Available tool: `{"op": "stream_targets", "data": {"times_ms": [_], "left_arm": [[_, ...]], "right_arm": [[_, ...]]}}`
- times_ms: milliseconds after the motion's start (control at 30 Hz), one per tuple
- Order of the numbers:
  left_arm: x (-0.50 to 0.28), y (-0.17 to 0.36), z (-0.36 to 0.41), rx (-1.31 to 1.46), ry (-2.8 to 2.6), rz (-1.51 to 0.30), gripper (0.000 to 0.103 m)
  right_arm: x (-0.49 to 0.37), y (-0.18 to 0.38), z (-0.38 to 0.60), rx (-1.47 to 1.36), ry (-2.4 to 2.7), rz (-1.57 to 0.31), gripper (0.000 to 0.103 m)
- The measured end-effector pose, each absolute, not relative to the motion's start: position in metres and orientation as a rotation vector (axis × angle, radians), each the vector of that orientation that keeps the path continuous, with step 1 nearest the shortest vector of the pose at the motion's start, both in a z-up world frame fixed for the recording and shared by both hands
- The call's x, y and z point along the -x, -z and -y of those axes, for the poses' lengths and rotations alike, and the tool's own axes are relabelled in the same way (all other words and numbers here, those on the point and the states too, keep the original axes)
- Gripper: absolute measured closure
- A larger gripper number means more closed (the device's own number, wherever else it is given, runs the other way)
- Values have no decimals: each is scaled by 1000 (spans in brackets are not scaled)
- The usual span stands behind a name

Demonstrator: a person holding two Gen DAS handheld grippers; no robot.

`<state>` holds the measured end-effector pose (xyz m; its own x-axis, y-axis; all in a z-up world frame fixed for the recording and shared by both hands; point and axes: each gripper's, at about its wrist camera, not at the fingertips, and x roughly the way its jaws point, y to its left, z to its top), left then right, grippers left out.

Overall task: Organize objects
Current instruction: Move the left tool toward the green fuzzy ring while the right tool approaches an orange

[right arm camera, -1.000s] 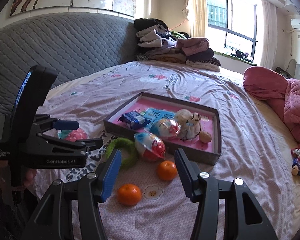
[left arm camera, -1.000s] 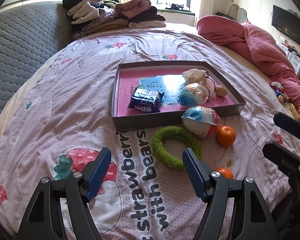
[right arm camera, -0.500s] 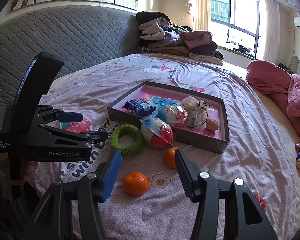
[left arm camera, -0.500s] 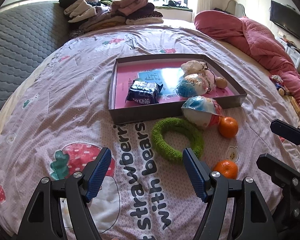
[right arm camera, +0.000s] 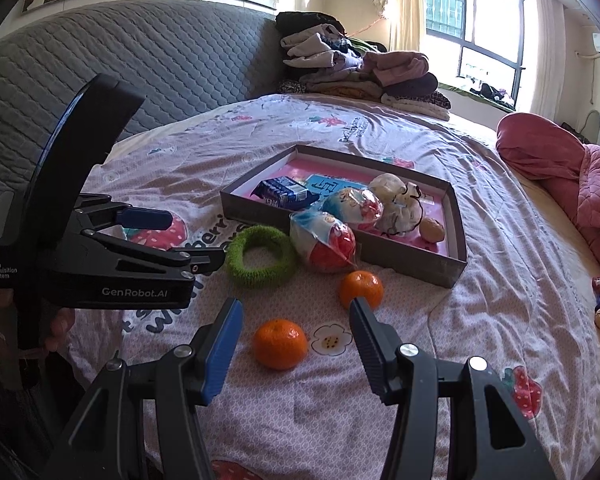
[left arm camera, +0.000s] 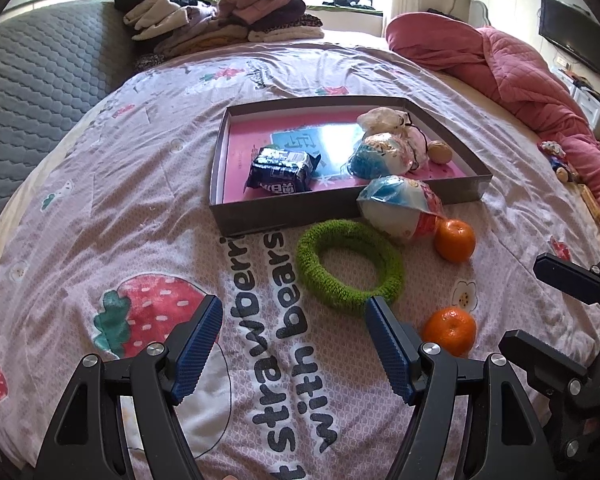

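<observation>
Right tongs [right arm camera: 296, 344] nearest, spread, nothing between the pads; they have eased down and forward over the last second, so the near mandarin [right arm camera: 279, 344] now sits framed between the two fingers where before it lay left of centre and farther off. Judged: this is the pick being lined up, not yet a grasp. Left tongs [left arm camera: 292, 340] spread wide and empty, hovering over the printed bedsheet [left arm camera: 140, 208], barely shifted; the green ring [left arm camera: 350, 266] has drawn closer to their right finger, tip just at its near rim. Second mandarin [left arm camera: 454, 240] lies beyond, beside a wrapped ball toy [left arm camera: 400, 208] that leans on the tray's front wall. The tray [left arm camera: 284, 212] on the bed already holds a dark snack pack [left arm camera: 282, 170], another wrapped ball [left arm camera: 380, 156], a white pouch and a small nut-like thing. Four items left outside. Far back: folded clothes [left arm camera: 220, 16], pink quilt [left arm camera: 500, 60].
</observation>
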<state>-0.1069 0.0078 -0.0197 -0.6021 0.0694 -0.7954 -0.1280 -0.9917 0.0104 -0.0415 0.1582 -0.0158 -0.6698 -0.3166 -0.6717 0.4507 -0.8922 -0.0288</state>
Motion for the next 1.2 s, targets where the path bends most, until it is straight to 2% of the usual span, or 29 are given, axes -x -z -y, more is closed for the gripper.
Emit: {"op": "stream_targets", "data": {"times_ms": [1200], "left_arm": [[144,45,-9,1405,-2685,-28,28]], "right_arm": [[58,57,-151,-1105,2465,-257,48]]}}
